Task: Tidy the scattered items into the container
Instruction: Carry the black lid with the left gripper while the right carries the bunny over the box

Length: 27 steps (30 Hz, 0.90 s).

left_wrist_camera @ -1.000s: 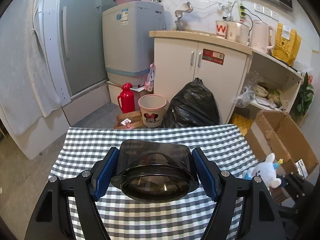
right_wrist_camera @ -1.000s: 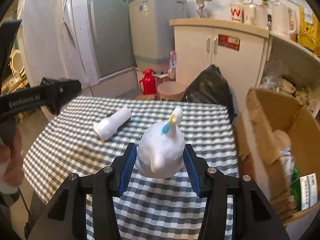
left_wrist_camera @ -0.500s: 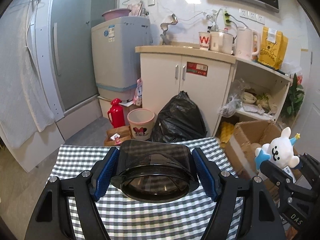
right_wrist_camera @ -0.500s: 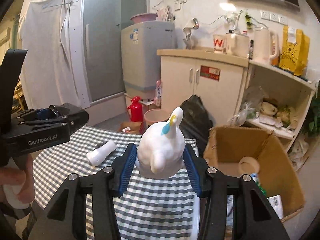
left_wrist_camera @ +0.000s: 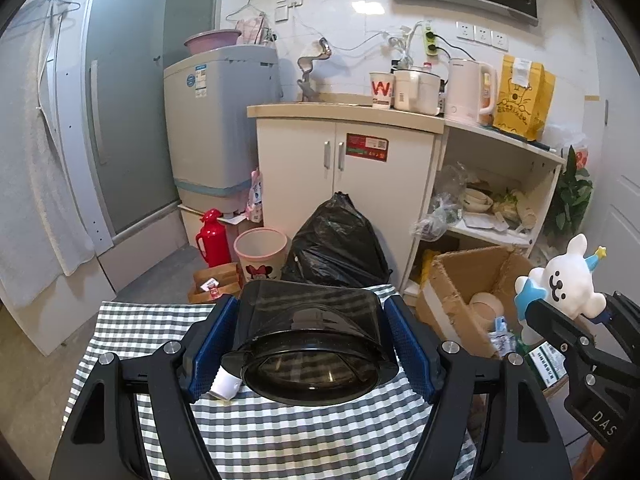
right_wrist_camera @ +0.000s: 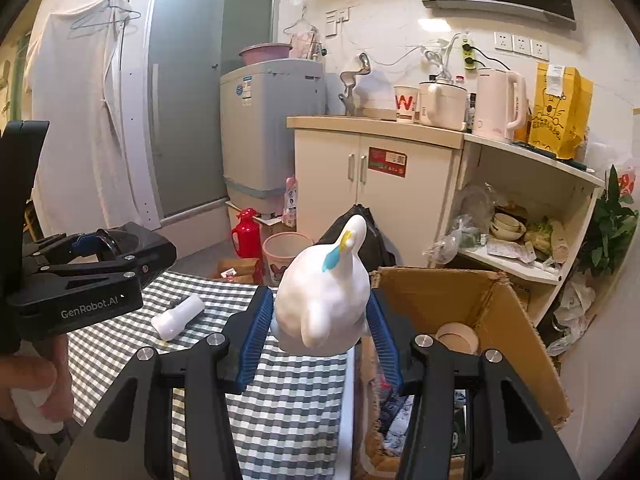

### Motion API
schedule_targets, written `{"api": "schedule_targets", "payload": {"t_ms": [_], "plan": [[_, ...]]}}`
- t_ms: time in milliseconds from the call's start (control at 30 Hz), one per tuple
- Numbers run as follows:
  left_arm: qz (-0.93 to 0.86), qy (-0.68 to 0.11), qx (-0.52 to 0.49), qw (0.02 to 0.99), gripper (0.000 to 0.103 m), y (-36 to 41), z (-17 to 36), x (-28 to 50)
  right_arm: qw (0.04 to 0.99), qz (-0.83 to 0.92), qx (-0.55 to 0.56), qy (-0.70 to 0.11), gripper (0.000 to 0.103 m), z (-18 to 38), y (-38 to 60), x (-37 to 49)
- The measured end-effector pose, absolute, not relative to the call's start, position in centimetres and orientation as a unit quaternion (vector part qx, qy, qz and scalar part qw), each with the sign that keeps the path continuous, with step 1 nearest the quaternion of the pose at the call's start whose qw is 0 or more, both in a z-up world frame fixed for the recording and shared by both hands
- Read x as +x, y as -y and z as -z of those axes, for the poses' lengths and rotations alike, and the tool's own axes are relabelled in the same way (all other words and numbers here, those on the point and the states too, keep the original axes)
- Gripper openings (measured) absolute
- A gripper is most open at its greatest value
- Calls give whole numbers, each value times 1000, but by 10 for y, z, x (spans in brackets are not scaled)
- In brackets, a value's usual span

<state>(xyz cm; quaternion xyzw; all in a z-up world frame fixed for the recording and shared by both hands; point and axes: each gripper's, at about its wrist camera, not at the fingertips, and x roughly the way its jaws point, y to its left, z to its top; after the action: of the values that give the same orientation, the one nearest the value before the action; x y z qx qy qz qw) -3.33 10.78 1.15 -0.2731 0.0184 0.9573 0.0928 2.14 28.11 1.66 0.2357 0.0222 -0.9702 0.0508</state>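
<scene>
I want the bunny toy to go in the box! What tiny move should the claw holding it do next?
Probably carry the white bunny toy a little farther right, over the open cardboard box. The right claw is shut on it, and it hangs at the checked table's edge, beside the box rather than clearly above it.

One toy (right_wrist_camera: 322, 304) (white), one box (right_wrist_camera: 472, 304)

Your left gripper (left_wrist_camera: 310, 346) has matt black plastic arms and ribbed blue pads (left_wrist_camera: 208, 346); it clamps a smoky, glossy translucent plastic container (left_wrist_camera: 310, 336). Your right gripper (right_wrist_camera: 322, 330) pinches a smooth, glossy white toy (right_wrist_camera: 322, 308). The surface wears a woven checked cloth (right_wrist_camera: 280, 404). Beside it, the box (right_wrist_camera: 492, 320) is rough brown cardboard with torn edges.
</scene>
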Motion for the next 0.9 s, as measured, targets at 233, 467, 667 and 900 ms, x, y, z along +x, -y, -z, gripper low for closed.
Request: {"api": "schedule_targets", "payload": {"t_ms": [233, 467, 667, 900], "plan": [[-956, -19, -270, 115, 76, -136, -16, -37, 28, 972, 234, -19, 48, -20, -306, 22], [-950, -25, -274, 146, 76, -170, -14, -44, -14, 972, 236, -7, 48, -23, -348, 24], [-943, -34, -277, 179, 76, -203, -10, -47, -47, 970, 238, 0, 49, -24, -380, 26], [-933, -48, -286, 213, 76, -237, -1, -51, -69, 967, 243, 4, 49, -21, -406, 26]]}}
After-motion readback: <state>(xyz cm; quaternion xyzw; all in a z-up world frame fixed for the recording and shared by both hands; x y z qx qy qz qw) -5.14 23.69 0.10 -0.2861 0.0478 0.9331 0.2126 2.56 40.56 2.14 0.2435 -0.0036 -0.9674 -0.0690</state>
